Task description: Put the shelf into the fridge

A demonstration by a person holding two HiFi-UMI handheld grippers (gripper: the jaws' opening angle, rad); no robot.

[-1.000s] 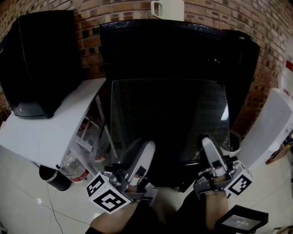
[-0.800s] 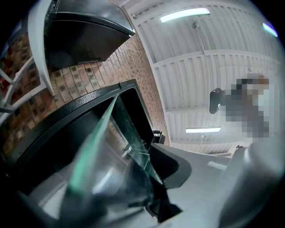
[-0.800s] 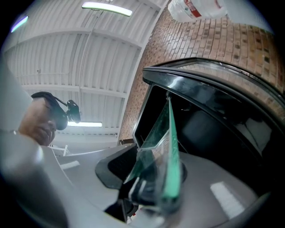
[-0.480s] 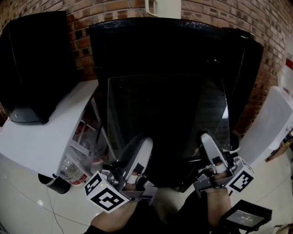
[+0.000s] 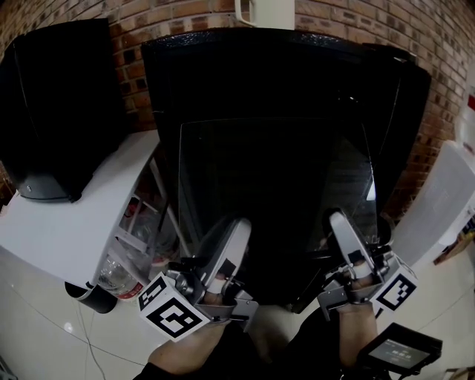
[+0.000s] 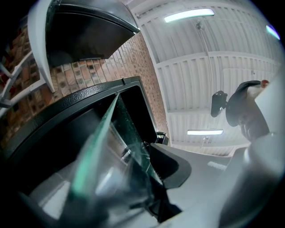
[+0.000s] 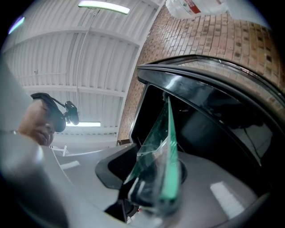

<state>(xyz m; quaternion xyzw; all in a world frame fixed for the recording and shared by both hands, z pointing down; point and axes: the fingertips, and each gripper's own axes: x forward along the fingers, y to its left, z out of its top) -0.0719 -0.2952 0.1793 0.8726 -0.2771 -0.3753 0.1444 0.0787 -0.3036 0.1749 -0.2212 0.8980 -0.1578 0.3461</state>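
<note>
The glass shelf (image 5: 274, 185) is gripped along its near edge by both tools. The left tool (image 5: 226, 252) is closed on the left part of that edge and the right tool (image 5: 347, 241) on the right part, with both pairs of jaws pressed against the glass. The shelf is held tilted upward ahead of the tools, facing the open front of the black fridge (image 5: 286, 70).

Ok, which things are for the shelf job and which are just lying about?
For the job: glass shelf, black fridge, left gripper, right gripper, both holding the shelf.

Just lying about: water bottle, white mug, small screen.
</note>
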